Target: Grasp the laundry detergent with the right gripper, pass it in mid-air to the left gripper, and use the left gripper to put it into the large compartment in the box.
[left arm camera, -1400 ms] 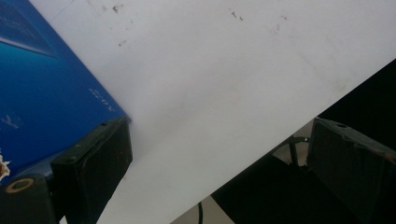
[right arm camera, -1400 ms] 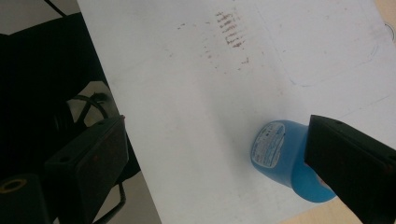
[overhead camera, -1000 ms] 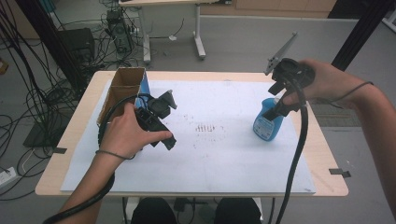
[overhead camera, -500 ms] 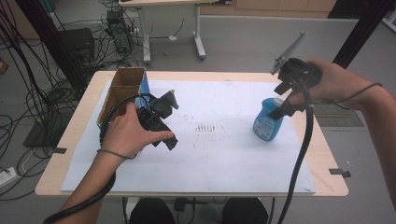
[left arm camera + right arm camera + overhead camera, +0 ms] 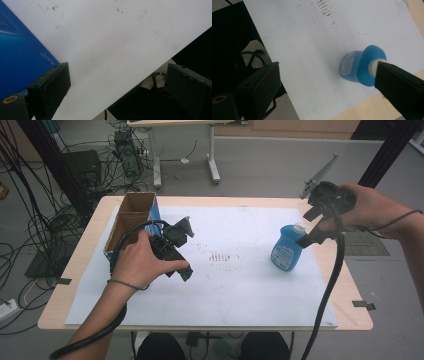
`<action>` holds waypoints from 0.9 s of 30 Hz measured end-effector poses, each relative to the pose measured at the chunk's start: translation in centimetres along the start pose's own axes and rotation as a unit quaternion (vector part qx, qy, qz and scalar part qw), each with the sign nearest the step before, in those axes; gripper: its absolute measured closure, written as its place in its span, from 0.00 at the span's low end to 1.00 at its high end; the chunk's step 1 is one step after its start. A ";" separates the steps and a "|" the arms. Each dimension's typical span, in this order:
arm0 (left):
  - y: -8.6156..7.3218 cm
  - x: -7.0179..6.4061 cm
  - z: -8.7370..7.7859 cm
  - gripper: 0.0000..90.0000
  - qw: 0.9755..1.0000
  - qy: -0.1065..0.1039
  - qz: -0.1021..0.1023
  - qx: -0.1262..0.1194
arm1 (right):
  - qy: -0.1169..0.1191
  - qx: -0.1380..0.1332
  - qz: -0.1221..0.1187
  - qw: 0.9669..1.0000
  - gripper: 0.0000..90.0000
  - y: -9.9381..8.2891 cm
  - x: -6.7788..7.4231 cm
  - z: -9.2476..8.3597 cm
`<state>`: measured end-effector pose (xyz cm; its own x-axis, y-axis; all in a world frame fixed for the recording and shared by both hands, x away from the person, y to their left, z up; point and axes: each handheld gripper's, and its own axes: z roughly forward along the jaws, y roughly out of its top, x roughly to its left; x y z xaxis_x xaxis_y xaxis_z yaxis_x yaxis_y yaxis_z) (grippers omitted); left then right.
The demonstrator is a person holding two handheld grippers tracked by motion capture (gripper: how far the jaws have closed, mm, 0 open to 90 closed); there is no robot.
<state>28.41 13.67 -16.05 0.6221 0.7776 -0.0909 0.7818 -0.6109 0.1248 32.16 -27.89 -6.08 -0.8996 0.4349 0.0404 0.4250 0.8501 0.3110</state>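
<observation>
My right hand-held gripper (image 5: 306, 236) has lifted slightly, jaws wide, seemingly clear of the blue bottle (image 5: 286, 251); regrasp needed.

Left forearm (image 5: 102, 312): is entering from the bottom edge of the high view, angling up and inward; a thin band is circling the wrist.

Left hand (image 5: 137, 262): is wrapping over the body of the left gripper (image 5: 186, 251) from above, fingers curled along its side. The gripper is lying low and roughly level; its black jaws are standing wide apart in the left gripper view, nothing between them. Its cable is looping back along the forearm.

Right arm (image 5: 407, 227): is coming in from the right edge, held raised.

Right hand (image 5: 367, 207): is gripping the right gripper (image 5: 312, 227) from behind, tilting it downward. Jaws are standing wide apart, clamping nothing; cable is hanging down.
</observation>
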 end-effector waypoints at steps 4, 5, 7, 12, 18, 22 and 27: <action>0.1 0.0 0.0 0.08 1.000 0.001 0.002 0.003 | -0.005 0.001 0.006 1.000 0.07 -0.4 0.0 -0.1; 0.1 -0.1 0.0 0.08 1.000 0.001 0.003 0.003 | -0.007 0.004 0.010 1.000 0.07 -0.5 0.0 -0.2; 0.1 -0.1 0.1 0.08 1.000 0.001 0.002 0.003 | -0.011 0.006 0.017 1.000 0.07 -0.9 -0.1 -0.3; 0.2 0.0 0.4 0.08 1.000 -0.004 -0.001 0.002 | -0.017 0.005 0.029 0.999 0.07 -1.7 -0.4 -0.4; 0.3 0.0 0.5 0.08 1.000 -0.003 -0.002 0.001 | -0.024 0.007 0.043 0.999 0.07 -2.5 -0.7 -0.4; 0.3 -0.1 0.4 0.08 1.000 -0.003 0.000 0.000 | -0.026 0.006 0.050 0.998 0.07 -2.9 -0.9 -0.4; 0.3 -0.1 0.5 0.07 1.000 0.000 0.003 0.001 | -0.030 0.000 0.061 0.998 0.07 -3.9 -1.2 -0.3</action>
<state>28.56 13.32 -16.47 0.6264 0.7742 -0.0906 0.7785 -0.6154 0.1238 31.59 -31.78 -7.06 -0.8335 0.5521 0.0205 0.5307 0.7898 0.3074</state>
